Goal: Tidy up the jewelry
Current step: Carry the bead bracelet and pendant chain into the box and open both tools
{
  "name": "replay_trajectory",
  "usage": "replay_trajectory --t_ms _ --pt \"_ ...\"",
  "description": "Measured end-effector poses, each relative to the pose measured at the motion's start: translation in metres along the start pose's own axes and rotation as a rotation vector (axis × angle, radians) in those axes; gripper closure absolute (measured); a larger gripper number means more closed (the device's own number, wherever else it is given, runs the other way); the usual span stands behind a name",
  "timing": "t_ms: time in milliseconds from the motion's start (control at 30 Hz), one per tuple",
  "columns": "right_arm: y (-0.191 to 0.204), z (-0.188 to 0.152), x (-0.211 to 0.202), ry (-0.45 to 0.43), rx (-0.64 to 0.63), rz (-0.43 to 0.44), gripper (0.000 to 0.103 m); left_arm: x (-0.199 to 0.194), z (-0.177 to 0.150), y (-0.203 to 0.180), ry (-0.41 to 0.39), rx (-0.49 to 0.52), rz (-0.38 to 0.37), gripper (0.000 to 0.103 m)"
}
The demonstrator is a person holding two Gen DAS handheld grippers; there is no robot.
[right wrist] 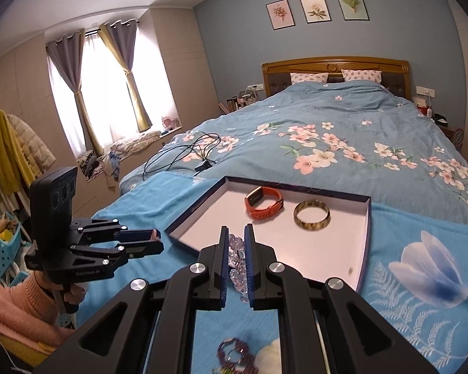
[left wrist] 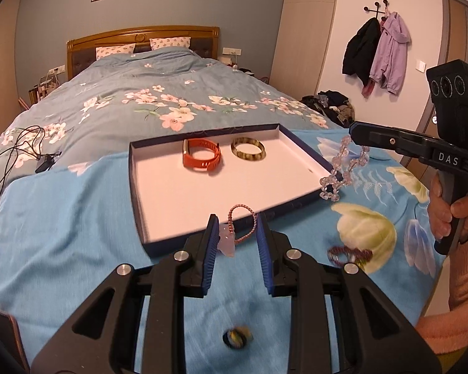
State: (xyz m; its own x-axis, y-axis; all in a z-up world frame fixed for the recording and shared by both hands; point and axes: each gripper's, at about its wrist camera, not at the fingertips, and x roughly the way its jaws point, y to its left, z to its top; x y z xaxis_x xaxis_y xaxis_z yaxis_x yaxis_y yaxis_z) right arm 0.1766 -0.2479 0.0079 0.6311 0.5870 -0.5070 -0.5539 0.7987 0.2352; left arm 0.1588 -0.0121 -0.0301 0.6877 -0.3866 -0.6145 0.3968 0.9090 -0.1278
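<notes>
My left gripper [left wrist: 237, 227] is shut on a pink beaded bracelet [left wrist: 234, 210] with a pale crystal pendant [left wrist: 226, 244], held just before the tray's near rim. It shows from the side at the left of the right wrist view [right wrist: 156, 240]. My right gripper [right wrist: 236, 233] is shut on a clear crystal bead bracelet [right wrist: 237, 261], which dangles beside the tray's right rim [left wrist: 338, 171]. The white-lined, dark blue tray [left wrist: 177, 193] lies on the bed and holds an orange watch band [left wrist: 202, 155] and a mottled brown bangle [left wrist: 248, 149].
A dark red bead bracelet [left wrist: 349, 254] and a small multi-coloured ring [left wrist: 237, 336] lie on the light blue spread near me. Black cables with a charger [left wrist: 43, 162] lie left of the tray. A person's hand [left wrist: 446, 215] grips the right handle.
</notes>
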Motion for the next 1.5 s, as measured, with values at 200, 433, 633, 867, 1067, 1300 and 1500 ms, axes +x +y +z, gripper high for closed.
replay_trajectory --t_ms 200,433,633,867,1067,1300,1500 --pt "-0.016 0.012 0.019 0.009 0.027 -0.016 0.095 0.02 0.017 0.004 0.005 -0.004 0.015 0.078" --pt "-0.03 0.024 0.044 0.027 0.056 -0.024 0.095 0.044 0.031 0.013 0.022 -0.012 0.041 0.078" --pt "-0.036 0.029 0.064 0.045 0.072 -0.03 0.095 0.067 0.038 0.023 0.05 -0.03 0.061 0.078" --pt "-0.045 0.03 0.085 0.068 0.112 -0.027 0.095 0.093 0.047 0.031 0.088 -0.028 0.088 0.078" --pt "-0.052 0.032 0.098 0.08 0.136 -0.026 0.095 0.113 0.053 0.037 0.118 -0.03 0.1 0.078" --pt "-0.063 0.03 0.108 0.095 0.179 -0.022 0.095 0.135 0.058 0.038 0.152 -0.025 0.112 0.078" --pt "-0.075 0.027 0.115 0.117 0.201 -0.041 0.095 0.156 0.059 0.038 0.189 -0.016 0.125 0.078"
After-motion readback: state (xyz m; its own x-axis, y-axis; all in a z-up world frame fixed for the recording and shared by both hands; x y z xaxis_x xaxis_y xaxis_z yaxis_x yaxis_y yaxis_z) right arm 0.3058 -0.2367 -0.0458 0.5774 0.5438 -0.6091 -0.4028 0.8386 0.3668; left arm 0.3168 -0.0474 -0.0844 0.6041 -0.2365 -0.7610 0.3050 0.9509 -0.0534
